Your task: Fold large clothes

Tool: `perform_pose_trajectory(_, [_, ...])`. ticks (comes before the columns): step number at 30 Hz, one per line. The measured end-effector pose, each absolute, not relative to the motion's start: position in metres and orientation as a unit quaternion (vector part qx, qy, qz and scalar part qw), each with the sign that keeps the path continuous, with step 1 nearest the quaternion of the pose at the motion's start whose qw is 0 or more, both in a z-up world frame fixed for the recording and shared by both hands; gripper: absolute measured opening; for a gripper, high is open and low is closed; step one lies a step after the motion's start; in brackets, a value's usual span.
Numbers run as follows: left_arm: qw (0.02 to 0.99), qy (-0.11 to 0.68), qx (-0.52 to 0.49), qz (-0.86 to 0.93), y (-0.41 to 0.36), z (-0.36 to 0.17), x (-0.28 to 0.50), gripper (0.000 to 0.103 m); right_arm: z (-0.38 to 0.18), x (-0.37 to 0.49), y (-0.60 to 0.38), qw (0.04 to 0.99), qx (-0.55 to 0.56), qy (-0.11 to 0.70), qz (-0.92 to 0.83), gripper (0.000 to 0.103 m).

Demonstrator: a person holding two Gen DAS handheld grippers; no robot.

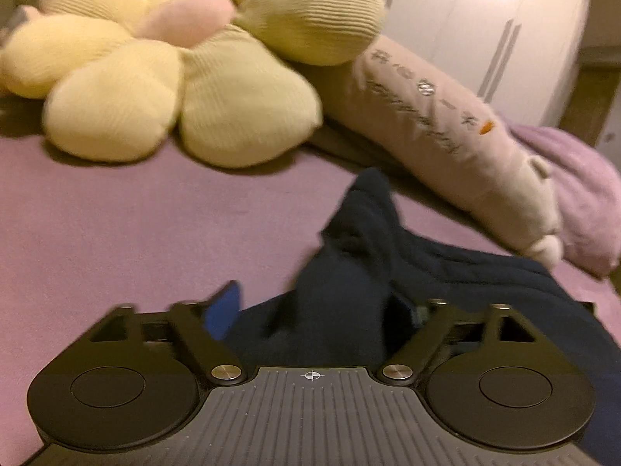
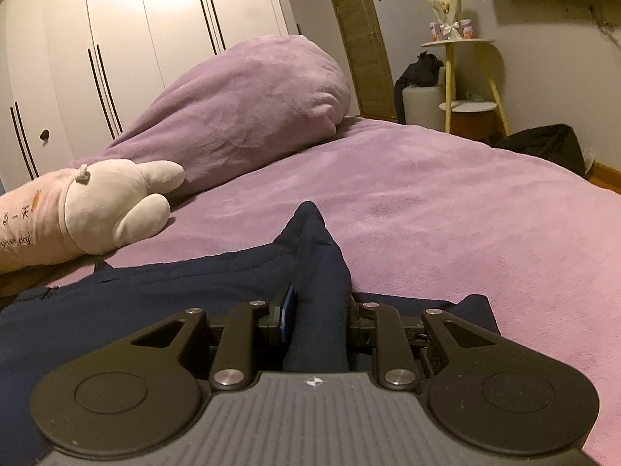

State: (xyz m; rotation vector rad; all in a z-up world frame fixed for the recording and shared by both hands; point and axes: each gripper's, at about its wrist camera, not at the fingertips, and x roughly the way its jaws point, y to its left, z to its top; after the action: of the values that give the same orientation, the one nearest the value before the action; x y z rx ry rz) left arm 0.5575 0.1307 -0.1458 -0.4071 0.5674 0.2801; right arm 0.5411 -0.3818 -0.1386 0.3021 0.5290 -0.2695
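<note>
The dark blue clothing [image 2: 163, 291] is lying on the purple bed [image 2: 446, 225]. The right gripper [image 2: 316, 326] is pinching a bunch at 12 o'clock. The left gripper [image 1: 330, 310] is wider, with cloth between its fingers. The folding looks barely started; most is left.

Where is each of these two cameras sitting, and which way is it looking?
Left wrist: rides the left gripper, looking along its fingers, low across the purple bed to a yellow flower cushion; only gripper hardware shows.
Right wrist: rides the right gripper, facing the bunched purple blanket and wardrobe; again only gripper hardware.
Shared: the navy garment pinched in both, the long bunny pillow, the bed.
</note>
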Motion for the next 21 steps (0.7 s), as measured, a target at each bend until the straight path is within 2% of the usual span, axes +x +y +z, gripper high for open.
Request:
perform_pose_trajectory(5, [0.916, 0.335, -0.196, 0.097, 0.138, -0.118, 0.514, 0.096, -0.132, 0.527, -0.412, 0.928, 0.251, 0.256, -0.102, 0.032])
perform_pose_trajectory(8, [0.911, 0.356, -0.205, 0.036, 0.147, -0.112, 0.466, 0.096, -0.121, 0.503, -0.425, 0.909, 0.301, 0.272, -0.095, 0.043])
perform_pose_trajectory(11, [0.894, 0.389, -0.219, -0.019, 0.160, -0.118, 0.413, 0.093, -0.106, 0.437, -0.431, 0.908, 0.309, 0.275, -0.066, 0.046])
perform_pose_trajectory(12, [0.890, 0.396, -0.223, -0.036, 0.163, -0.120, 0.400, 0.092, -0.104, 0.414, -0.434, 0.909, 0.305, 0.278, -0.056, 0.053])
perform_pose_trajectory(14, [0.887, 0.398, -0.226, -0.053, 0.168, -0.121, 0.380, 0.091, -0.105, 0.358, -0.440, 0.909, 0.294, 0.293, -0.046, 0.060])
perform_pose_trajectory(19, [0.889, 0.383, -0.244, -0.051, 0.167, -0.116, 0.378, 0.085, -0.110, 0.299, -0.458, 0.895, 0.317, 0.315, -0.011, 0.058])
perform_pose_trajectory(21, [0.890, 0.388, -0.235, -0.044, 0.160, -0.118, 0.386, 0.076, -0.104, 0.304, -0.456, 0.901, 0.305, 0.307, 0.003, 0.058])
